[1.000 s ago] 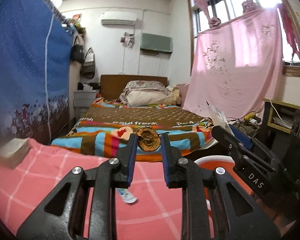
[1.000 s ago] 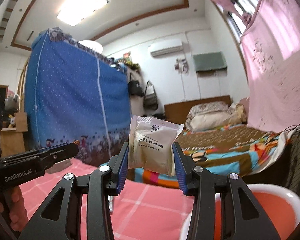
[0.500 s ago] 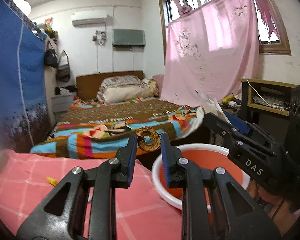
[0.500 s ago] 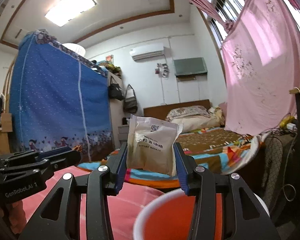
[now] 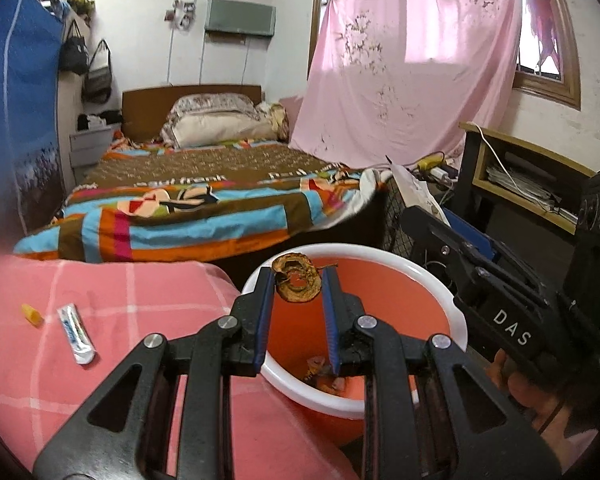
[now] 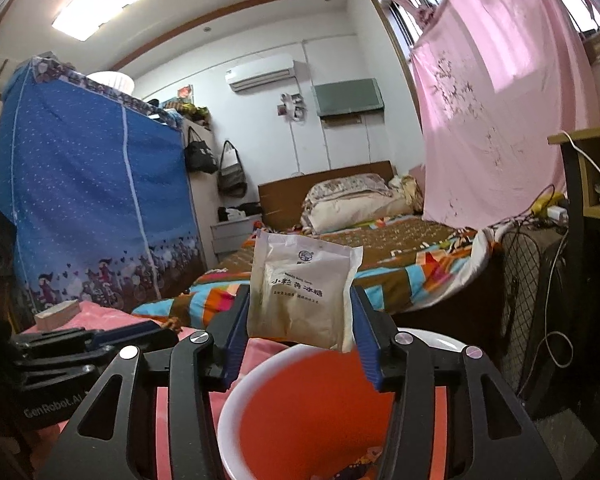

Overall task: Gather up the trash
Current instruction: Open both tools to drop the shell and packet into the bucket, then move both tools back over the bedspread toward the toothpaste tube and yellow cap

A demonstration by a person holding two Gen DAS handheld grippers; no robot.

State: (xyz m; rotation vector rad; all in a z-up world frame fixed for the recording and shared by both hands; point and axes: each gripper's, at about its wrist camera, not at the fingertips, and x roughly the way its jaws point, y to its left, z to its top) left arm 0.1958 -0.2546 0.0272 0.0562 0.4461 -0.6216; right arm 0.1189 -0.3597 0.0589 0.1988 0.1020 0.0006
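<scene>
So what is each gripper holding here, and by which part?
Left gripper: dried ring-shaped peel, by its sides. Right gripper, jaws opening: white packet, by its side edges.

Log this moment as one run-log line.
left gripper: shut on dried fruit ring, over orange bin | right gripper: jaws opening, packet between them above bin | table: sachet left

My right gripper (image 6: 300,334) held a pale paper sachet with printed characters (image 6: 303,292) between its blue pads, jaws easing apart, directly above the white-rimmed orange plastic bucket (image 6: 260,376) at six o'clock. The other black gripper (image 6: 80,344) sat at nine o'clock over the pink checked cloth (image 6: 100,312).
</scene>
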